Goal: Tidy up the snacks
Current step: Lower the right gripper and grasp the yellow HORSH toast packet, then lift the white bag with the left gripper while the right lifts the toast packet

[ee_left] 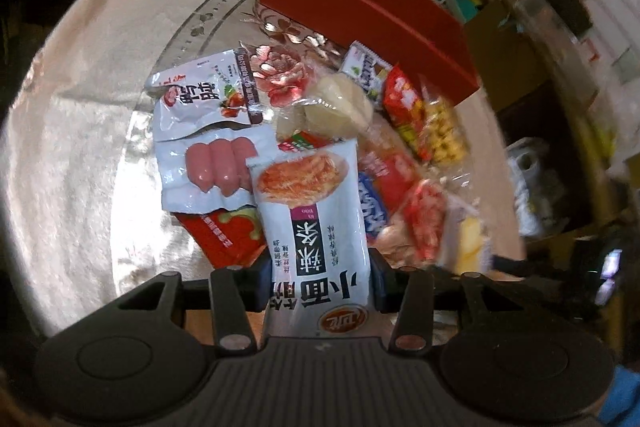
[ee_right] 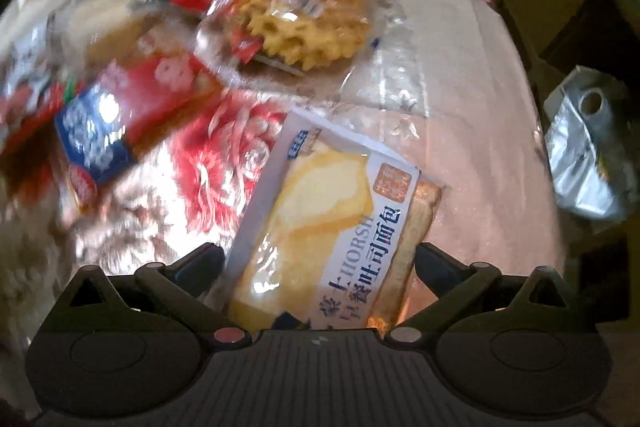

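While the left gripper (ee_left: 320, 277) pinches a white noodle packet (ee_left: 310, 211) at lower centre, the right gripper (ee_right: 320, 263) clasps a bread packet (ee_right: 332, 227).

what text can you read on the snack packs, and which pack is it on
"HORSH" and "吐司面包": bread pack in the right gripper.
"小面筋" and "辣条", upside down: white pack in the left gripper.
"鸭" in a red circle: grey pouch.
Sausage pack: no readable text.
Blue pack and other print: too blurred or small.
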A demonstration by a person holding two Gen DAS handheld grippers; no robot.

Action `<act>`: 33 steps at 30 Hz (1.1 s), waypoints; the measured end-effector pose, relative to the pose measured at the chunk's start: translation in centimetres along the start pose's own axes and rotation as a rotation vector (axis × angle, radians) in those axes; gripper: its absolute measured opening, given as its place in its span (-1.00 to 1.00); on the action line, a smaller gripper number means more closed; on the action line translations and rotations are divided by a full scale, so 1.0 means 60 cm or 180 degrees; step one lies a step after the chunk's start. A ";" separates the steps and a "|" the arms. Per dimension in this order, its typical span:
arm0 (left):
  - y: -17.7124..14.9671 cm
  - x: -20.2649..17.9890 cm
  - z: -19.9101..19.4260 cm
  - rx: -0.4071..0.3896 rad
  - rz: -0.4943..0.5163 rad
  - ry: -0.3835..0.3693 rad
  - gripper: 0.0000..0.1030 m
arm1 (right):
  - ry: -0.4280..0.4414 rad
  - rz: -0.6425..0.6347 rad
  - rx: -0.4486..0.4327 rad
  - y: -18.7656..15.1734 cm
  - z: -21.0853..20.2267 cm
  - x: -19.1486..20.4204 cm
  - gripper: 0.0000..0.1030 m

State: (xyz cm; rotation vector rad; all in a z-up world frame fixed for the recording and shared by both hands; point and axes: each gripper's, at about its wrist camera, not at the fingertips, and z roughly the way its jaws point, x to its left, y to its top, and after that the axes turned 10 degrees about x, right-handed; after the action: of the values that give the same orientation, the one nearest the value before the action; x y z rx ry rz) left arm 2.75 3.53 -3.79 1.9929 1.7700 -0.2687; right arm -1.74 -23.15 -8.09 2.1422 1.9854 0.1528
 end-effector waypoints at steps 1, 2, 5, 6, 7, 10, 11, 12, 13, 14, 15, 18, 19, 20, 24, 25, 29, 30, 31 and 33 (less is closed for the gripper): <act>-0.002 -0.004 0.006 -0.0006 0.0031 0.0074 -0.25 | 0.0056 0.0010 -0.0095 -0.008 0.000 -0.006 1.00; -0.003 -0.007 0.011 -0.0008 0.0058 0.0124 -0.25 | 0.0098 0.0013 -0.0177 -0.017 0.001 -0.012 1.00; -0.006 -0.016 0.022 -0.0032 0.0146 0.0253 -0.25 | 0.0175 -0.0023 -0.0346 -0.030 0.003 -0.024 1.00; -0.006 -0.018 0.025 -0.0040 0.0167 0.0292 -0.25 | 0.0189 -0.0004 -0.0408 -0.034 0.003 -0.028 1.00; -0.007 -0.019 0.028 -0.0046 0.0180 0.0324 -0.25 | 0.0194 0.0011 -0.0433 -0.036 0.003 -0.032 1.00; -0.008 -0.021 0.033 -0.0043 0.0217 0.0356 -0.25 | 0.0193 0.0029 -0.0391 -0.031 0.004 -0.033 1.00; -0.008 -0.020 0.035 -0.0028 0.0236 0.0359 -0.25 | 0.0180 0.0013 -0.0398 -0.032 0.004 -0.032 1.00; -0.008 -0.021 0.038 -0.0008 0.0246 0.0364 -0.25 | 0.0164 -0.0012 -0.0395 -0.029 0.005 -0.027 1.00; -0.008 -0.020 0.043 0.0025 0.0250 0.0382 -0.25 | 0.0168 -0.0003 -0.0361 -0.026 0.005 -0.028 1.00; -0.008 -0.019 0.048 0.0056 0.0252 0.0420 -0.25 | 0.0162 -0.0017 -0.0325 -0.019 0.008 -0.022 1.00; -0.010 -0.020 0.052 0.0074 0.0268 0.0466 -0.25 | 0.0153 -0.0016 -0.0298 -0.013 0.013 -0.012 1.00; -0.016 -0.026 0.058 0.0083 0.0331 0.0567 -0.25 | 0.0158 -0.0063 -0.0280 -0.006 0.007 -0.004 0.74; -0.018 -0.028 0.057 0.0073 0.0341 0.0581 -0.25 | 0.0155 -0.0104 -0.0298 -0.009 -0.002 0.000 0.64; -0.019 -0.028 0.055 0.0059 0.0334 0.0598 -0.25 | 0.0145 -0.0149 -0.0314 -0.011 -0.006 0.002 0.62; -0.021 -0.027 0.041 -0.0017 0.0252 0.0638 -0.27 | 0.0176 -0.0217 -0.0354 -0.022 -0.024 0.002 0.55; -0.021 -0.029 0.034 -0.0062 0.0241 0.0651 -0.27 | 0.0215 -0.0207 -0.0389 -0.023 -0.031 0.001 0.54; -0.012 -0.059 -0.004 -0.0245 0.0337 0.0561 -0.27 | 0.0417 -0.0159 -0.0670 -0.022 -0.074 -0.002 0.54; -0.008 -0.070 -0.013 -0.0341 0.0402 0.0549 -0.27 | 0.0451 -0.0140 -0.0737 -0.020 -0.083 -0.004 0.54; -0.002 -0.078 -0.020 -0.0429 0.0453 0.0562 -0.27 | 0.0483 -0.0126 -0.0798 -0.017 -0.091 -0.004 0.54; 0.018 -0.089 -0.024 -0.0526 0.0490 0.0541 -0.27 | 0.0522 -0.0100 -0.0900 -0.011 -0.101 -0.005 0.54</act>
State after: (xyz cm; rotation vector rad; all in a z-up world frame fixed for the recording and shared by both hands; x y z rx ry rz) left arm 2.78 -0.59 0.03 2.0682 1.6660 0.0965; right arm -3.73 -22.87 -2.31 1.9721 1.9446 0.5844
